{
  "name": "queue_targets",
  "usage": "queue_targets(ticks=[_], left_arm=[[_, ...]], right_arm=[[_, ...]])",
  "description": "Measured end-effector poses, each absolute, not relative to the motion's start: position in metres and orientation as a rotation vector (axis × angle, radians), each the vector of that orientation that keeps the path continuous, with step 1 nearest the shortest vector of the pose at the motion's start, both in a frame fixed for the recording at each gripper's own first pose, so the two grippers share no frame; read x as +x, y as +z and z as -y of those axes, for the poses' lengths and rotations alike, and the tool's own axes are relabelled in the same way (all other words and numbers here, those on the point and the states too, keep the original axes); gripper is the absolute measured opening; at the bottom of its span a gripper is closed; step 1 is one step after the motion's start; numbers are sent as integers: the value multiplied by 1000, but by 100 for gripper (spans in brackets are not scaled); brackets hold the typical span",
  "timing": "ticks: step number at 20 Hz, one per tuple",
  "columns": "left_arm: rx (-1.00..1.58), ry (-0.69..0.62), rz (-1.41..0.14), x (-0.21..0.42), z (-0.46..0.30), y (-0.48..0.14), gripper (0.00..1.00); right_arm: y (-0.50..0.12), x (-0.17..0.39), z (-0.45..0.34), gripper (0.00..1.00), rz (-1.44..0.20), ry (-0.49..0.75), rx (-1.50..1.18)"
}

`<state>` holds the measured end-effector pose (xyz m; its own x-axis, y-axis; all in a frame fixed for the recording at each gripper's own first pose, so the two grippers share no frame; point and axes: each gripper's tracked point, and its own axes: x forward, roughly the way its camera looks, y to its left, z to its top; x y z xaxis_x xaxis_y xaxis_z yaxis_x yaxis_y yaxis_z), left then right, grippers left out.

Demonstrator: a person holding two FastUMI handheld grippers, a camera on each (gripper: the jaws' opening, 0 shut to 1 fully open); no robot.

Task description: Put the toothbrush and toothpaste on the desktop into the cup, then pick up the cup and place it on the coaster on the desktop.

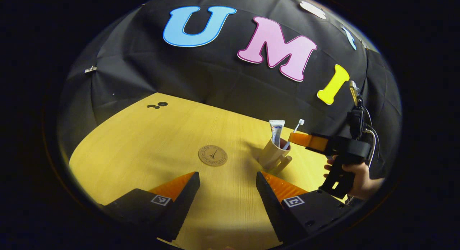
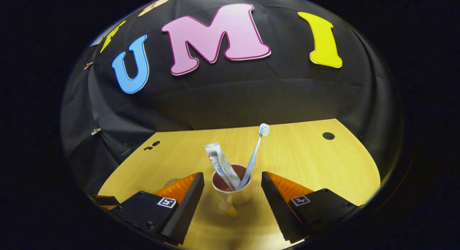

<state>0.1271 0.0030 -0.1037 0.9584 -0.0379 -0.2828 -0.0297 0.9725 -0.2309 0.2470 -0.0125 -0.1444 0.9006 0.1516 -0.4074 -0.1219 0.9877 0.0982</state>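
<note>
A beige cup (image 2: 233, 197) stands upright on the wooden desk, its handle toward my right gripper's camera. In it lean a white toothpaste tube (image 2: 220, 165) and a white toothbrush (image 2: 254, 154), bristles up. My right gripper (image 2: 233, 187) is open, one finger on each side of the cup, neither touching it. In the left gripper view the cup (image 1: 273, 154) with the toothpaste (image 1: 277, 130) and toothbrush (image 1: 297, 127) sits right of the round brown coaster (image 1: 212, 155). My left gripper (image 1: 228, 183) is open and holds nothing, just short of the coaster.
A hand (image 1: 359, 178) holds the right gripper (image 1: 290, 140) at the cup's rim. An edge of the coaster (image 2: 172, 181) peeks out behind the right gripper's left finger. Cable holes (image 2: 328, 135) (image 1: 158, 105) mark the desk's far corners. The black cloth wall stands behind the desk.
</note>
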Motion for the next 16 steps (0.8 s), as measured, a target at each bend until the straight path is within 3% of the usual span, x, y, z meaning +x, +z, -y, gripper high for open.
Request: queue_targets(ticks=[6,16], left_arm=[[-208,27,-328,104,6,-105,98],[-190,-7,-363,93,39,-105,98]], right_arm=[[-177,239,15,98,-711,94,173],[-249,240,23,98,-1048,19,72]])
